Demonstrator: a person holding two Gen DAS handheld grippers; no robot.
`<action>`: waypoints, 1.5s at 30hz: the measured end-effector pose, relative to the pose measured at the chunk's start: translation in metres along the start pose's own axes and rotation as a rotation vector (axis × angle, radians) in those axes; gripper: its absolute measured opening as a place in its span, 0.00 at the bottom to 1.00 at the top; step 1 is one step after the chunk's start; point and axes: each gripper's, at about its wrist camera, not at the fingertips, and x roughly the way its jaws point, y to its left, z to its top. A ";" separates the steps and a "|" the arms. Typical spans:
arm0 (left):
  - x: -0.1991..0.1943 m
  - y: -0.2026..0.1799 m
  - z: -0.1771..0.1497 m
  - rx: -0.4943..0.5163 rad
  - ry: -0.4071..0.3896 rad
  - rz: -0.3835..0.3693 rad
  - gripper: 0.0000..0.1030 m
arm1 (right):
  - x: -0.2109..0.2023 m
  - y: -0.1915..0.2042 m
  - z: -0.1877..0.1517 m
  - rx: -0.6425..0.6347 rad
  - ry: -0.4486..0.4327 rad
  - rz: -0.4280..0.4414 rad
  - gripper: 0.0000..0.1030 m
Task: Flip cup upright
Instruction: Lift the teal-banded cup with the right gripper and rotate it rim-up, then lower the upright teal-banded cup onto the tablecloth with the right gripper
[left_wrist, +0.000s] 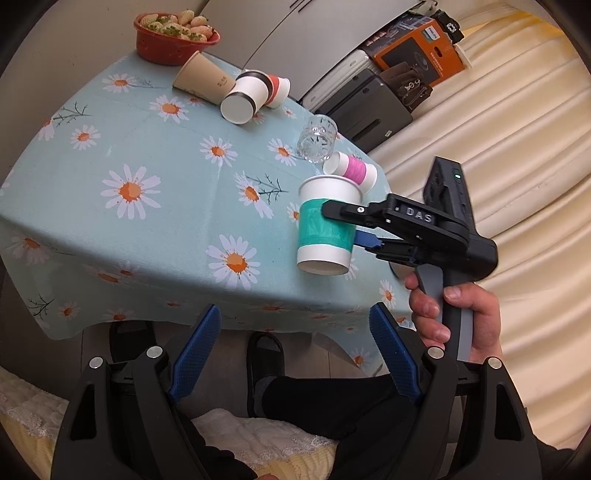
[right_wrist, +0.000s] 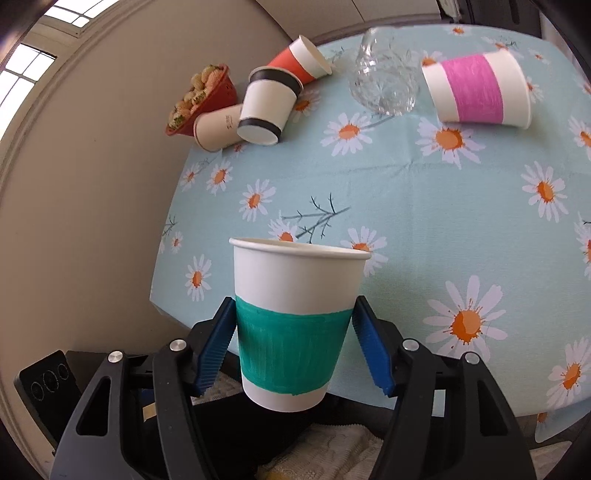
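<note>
- Left wrist view: our left gripper (left_wrist: 295, 354) sits nearest the lens, blue pads spread wide with nothing between them, held off the near edge of the table (left_wrist: 155, 236).
- Beyond it, our right gripper (left_wrist: 341, 227) pinches the green-banded cup (left_wrist: 327, 225) at its coloured band. Cup is upright, mouth up, slightly tilted, and appears lifted just above the daisy cloth near the table's right edge.
- Our right hand (left_wrist: 454, 321) wraps the grey handle below the gripper body.
- Pink-banded cup (left_wrist: 352, 171) lies on its side just behind the green one; a clear glass (left_wrist: 317, 138) lies beside it.
- Far end: black-banded cup (left_wrist: 245, 98), brown cup (left_wrist: 203, 79) and red-banded cup (left_wrist: 279, 88) all on their sides, clustered by a red bowl (left_wrist: 173, 42) of pale strawberries.
- Right wrist view: green-banded cup (right_wrist: 295, 325) fills the foreground, both blue pads (right_wrist: 216, 345) pressed against its band, rim level and open upward.
- Behind it on the cloth: pink-banded cup (right_wrist: 476, 90) and glass (right_wrist: 384, 77) toppled, well apart from the gripped cup.
</note>
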 end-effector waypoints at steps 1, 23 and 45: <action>-0.001 -0.001 0.001 0.003 -0.013 0.006 0.78 | -0.004 0.003 -0.001 -0.009 -0.030 -0.002 0.62; -0.049 -0.009 -0.016 0.110 -0.342 0.046 0.78 | 0.025 0.055 -0.095 -0.327 -0.861 -0.508 0.62; -0.067 -0.009 -0.023 0.120 -0.463 0.030 0.78 | 0.071 0.042 -0.125 -0.338 -0.973 -0.674 0.71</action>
